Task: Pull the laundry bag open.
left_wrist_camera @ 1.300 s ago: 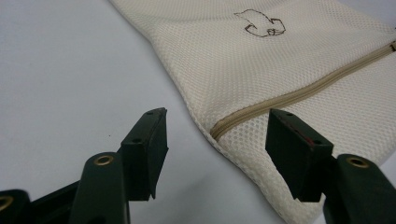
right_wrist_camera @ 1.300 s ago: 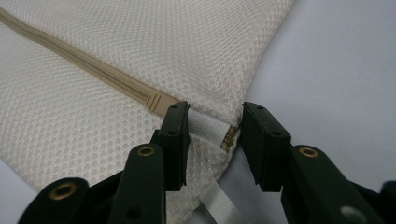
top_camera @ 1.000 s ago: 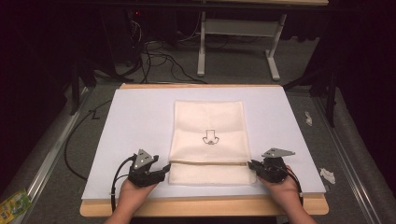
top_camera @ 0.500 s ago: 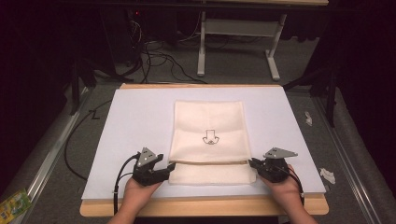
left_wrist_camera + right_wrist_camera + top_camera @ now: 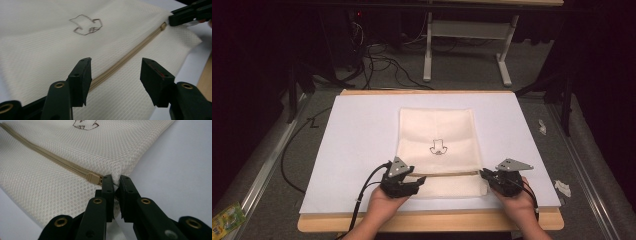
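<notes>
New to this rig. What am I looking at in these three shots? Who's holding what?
No robot: a person holds hand-held tongs in each hand. One camera looks down from above; the other two ride on the tongs, looking along their black jaws. On the white table sheet lies a cream mesh zip bag with a beige zipper. The right tongs are shut on the bag's edge by the zipper's end. The left tongs are open, hovering above the zipper, having just narrowed a little.

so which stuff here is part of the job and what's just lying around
In the job:
- mesh bag
- its zipper
- left hand-held gripper, open
- right hand-held gripper, shut on the bag's edge

Lying about:
- paper scraps
- green packet
</notes>
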Demonstrator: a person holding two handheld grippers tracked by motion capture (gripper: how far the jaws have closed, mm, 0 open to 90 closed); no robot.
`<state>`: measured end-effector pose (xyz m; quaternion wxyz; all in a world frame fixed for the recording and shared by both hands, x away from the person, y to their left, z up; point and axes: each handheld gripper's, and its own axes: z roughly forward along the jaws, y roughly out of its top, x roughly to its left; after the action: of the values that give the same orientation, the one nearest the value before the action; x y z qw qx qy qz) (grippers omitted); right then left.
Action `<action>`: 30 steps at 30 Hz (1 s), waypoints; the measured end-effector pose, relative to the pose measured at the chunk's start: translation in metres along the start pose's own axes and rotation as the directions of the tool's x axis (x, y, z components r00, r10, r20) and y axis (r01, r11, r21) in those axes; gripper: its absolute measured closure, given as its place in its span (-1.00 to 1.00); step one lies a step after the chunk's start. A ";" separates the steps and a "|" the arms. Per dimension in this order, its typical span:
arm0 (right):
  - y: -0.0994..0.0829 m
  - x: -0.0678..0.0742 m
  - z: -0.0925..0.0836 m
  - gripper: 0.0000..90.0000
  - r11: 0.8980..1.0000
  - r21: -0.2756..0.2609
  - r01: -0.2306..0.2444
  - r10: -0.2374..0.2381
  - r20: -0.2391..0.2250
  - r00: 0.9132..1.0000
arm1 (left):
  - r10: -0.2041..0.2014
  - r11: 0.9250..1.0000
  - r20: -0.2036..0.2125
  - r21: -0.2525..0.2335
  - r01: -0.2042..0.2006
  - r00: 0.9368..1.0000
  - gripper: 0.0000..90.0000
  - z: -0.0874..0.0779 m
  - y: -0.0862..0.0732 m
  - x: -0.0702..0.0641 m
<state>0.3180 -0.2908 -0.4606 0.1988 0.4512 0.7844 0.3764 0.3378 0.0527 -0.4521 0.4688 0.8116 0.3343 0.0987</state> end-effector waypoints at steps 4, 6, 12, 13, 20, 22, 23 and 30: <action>0.000 0.001 -0.001 0.88 1.000 -0.008 -0.003 0.003 0.013 1.000 | 0.018 1.000 0.022 -0.002 -0.018 1.000 -0.04 0.023 0.006 -0.017; 0.001 0.001 -0.001 0.88 1.000 -0.007 -0.006 0.007 0.015 1.000 | 0.004 1.000 0.027 -0.004 -0.004 1.000 -0.08 0.034 0.008 -0.022; 0.001 0.000 -0.002 0.88 1.000 -0.024 -0.010 0.010 0.000 1.000 | 0.003 1.000 0.056 -0.003 -0.003 0.998 -0.03 0.058 0.014 -0.037; 0.001 -0.001 -0.003 0.88 0.999 -0.032 -0.010 0.010 -0.007 1.000 | -0.002 1.000 0.066 -0.002 0.002 0.998 -0.01 0.062 0.017 -0.040; 0.003 -0.001 -0.009 0.88 0.998 -0.070 0.003 -0.004 -0.020 1.000 | 0.021 1.000 0.107 0.008 -0.022 0.994 0.19 0.084 0.028 -0.059; 0.004 -0.001 -0.010 0.88 0.997 -0.082 -0.002 0.000 -0.029 1.000 | 0.007 1.000 0.108 0.005 -0.007 0.994 0.26 0.090 0.029 -0.063; 0.004 -0.002 -0.010 0.88 0.997 -0.083 -0.002 -0.001 -0.032 0.999 | 0.003 1.000 0.102 0.003 -0.003 0.995 0.27 0.092 0.030 -0.065; 0.004 0.000 -0.012 0.88 0.995 -0.097 0.013 -0.017 -0.049 0.999 | 0.031 0.999 0.096 -0.025 -0.029 0.995 0.60 0.103 0.038 -0.079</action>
<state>0.3126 -0.2940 -0.4497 0.2034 0.4256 0.7733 0.4236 0.3440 -0.0818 -0.4643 0.4923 0.8147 0.2981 0.0705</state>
